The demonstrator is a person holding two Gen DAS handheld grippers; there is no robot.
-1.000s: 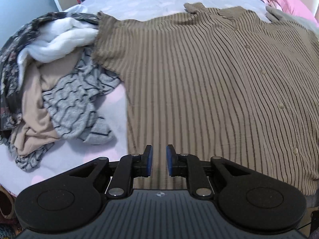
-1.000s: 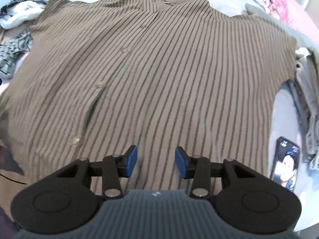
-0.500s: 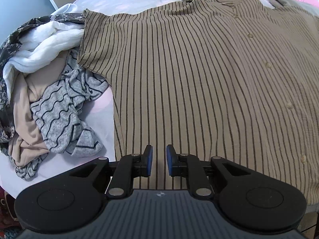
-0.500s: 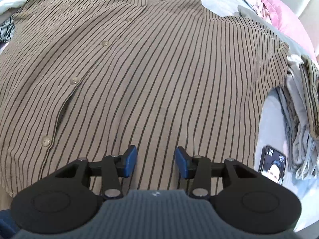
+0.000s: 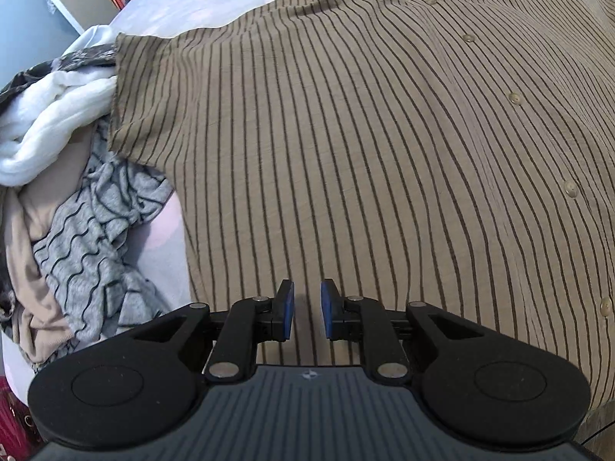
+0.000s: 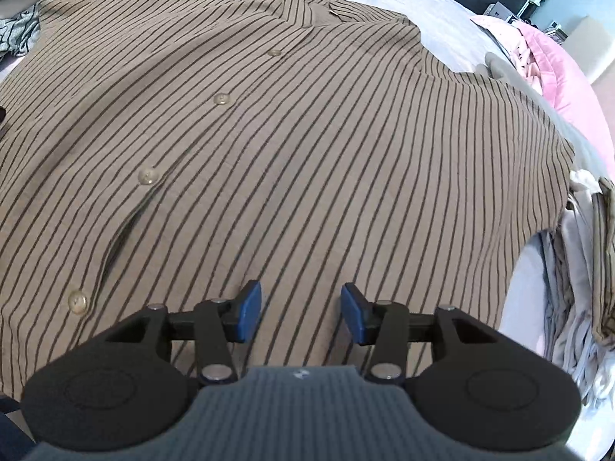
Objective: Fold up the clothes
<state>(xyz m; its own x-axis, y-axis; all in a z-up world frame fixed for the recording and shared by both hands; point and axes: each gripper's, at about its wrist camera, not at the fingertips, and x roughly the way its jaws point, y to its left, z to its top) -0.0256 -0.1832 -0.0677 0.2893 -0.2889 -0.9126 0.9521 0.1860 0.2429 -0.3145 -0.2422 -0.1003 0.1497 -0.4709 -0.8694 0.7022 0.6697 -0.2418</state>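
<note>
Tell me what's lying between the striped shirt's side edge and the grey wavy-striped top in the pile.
Only a bare strip of pale bedsheet separates striped shirt from grey top, in the left wrist view.

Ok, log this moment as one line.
shirt: flat, unfolded | left gripper: open, empty | right gripper: open, empty | pile: beside shirt

No readable text, label, brand or number. Only small white emblem, not legible, on ribbed grey body [image 5: 307, 415] behind jaws, both views.

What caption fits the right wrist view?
Right gripper, jaws apart and empty, above the lower part of a buttoned brown striped shirt spread flat on the bed.
</note>
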